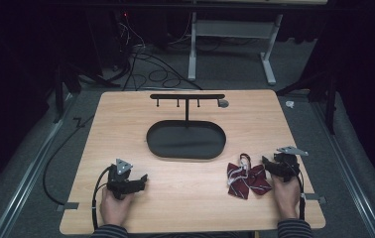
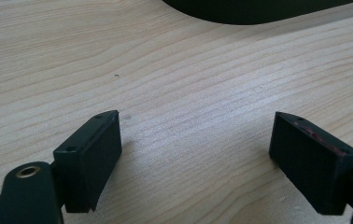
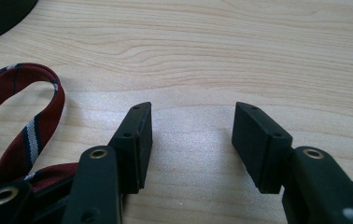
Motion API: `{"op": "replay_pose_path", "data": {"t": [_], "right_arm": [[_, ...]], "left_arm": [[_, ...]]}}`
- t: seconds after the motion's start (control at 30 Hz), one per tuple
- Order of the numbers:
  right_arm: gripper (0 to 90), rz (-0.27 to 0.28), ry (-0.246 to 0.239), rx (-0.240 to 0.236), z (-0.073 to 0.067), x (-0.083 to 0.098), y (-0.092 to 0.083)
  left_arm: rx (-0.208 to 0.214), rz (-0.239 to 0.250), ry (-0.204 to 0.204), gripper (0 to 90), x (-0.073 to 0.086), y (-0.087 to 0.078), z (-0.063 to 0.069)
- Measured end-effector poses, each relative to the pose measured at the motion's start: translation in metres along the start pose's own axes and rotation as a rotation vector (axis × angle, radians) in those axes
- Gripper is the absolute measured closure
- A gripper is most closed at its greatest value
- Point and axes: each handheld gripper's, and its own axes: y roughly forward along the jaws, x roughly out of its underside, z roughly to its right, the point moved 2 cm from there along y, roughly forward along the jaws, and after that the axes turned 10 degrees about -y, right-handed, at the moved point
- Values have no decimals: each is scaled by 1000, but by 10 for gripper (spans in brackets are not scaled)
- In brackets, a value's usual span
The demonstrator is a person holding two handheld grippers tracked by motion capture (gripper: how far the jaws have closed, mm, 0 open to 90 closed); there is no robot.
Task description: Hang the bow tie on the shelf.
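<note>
A dark red striped bow tie (image 1: 246, 179) lies crumpled on the wooden table (image 1: 185, 198) at the front right. My right gripper (image 1: 269, 163) rests just right of it, open, with bare wood between its fingers (image 3: 135, 140); in the right gripper view the bow tie's strap (image 3: 30, 121) loops to the left of the jaws. A black stand with an oval base (image 1: 186, 140) and a hook bar (image 1: 187, 97) occupies the middle back. My left gripper (image 1: 143, 179) lies at the front left, open over bare wood (image 2: 193, 135), its fingers (image 2: 90, 154) wide apart.
The stand's dark base edge (image 2: 254, 11) shows at the top of the left gripper view. Cables trail from both grippers off the table's front. Beyond the table, cables and a white frame (image 1: 232, 44) stand on the grey floor.
</note>
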Motion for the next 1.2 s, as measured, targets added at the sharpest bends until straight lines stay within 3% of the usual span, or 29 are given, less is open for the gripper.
{"op": "replay_pose_path", "data": {"t": [1.2], "right_arm": [[460,-1,-12,-13,0,0,0]], "left_arm": [[3,0,0,173,0,0,0]]}}
